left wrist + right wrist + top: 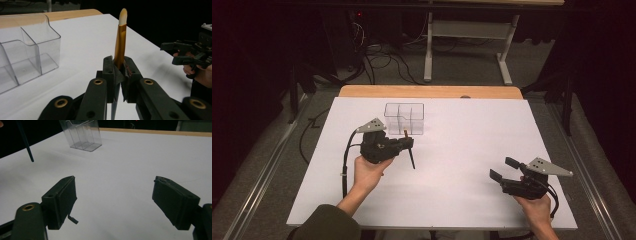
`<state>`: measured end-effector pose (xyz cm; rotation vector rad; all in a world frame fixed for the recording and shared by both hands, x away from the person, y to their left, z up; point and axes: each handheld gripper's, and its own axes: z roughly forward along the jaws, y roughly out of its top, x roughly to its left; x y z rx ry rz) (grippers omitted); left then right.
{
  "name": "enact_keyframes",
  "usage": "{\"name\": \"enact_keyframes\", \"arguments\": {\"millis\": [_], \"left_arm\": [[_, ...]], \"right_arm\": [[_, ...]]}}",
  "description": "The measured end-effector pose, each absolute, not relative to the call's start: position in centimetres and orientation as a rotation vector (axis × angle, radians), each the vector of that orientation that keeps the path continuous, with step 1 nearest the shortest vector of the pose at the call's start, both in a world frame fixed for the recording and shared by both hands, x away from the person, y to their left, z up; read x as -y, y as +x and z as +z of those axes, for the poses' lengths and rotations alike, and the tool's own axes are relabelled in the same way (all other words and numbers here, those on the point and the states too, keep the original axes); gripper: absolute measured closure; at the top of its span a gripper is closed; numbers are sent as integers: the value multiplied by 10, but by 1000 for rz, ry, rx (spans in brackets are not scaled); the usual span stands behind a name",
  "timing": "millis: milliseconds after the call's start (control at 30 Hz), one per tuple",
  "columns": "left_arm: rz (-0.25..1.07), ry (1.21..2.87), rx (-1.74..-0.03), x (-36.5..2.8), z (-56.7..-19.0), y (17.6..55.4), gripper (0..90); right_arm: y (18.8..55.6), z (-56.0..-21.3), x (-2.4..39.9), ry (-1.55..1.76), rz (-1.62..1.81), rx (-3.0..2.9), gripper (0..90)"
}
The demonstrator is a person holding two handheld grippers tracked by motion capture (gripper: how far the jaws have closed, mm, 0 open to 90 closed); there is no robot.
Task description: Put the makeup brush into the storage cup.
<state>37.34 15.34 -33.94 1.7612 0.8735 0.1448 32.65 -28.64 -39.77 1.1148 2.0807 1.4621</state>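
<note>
The left gripper (408,145) is pinching a brush (120,42) upright, just at six o'clock of the clear box (404,118). The right gripper (505,169) is hovering spread at four o'clock of the sheet (462,175).

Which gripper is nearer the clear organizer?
Left. The left gripper, clamping a brush, sits just before the clear organizer; the right gripper hangs open, far off.

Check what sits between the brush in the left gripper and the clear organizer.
Nothing: in the high view, bare white table separates the brush, held by the left gripper, from the clear organizer.
</note>
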Motion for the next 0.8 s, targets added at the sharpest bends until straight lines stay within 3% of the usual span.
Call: {"name": "enact_keyframes", "arguments": {"millis": [800], "left_arm": [[229, 1766, -918, -157, -317, 401, 820]], "right_arm": [[327, -398, 286, 1118, 1462, -2089, 206]]}}
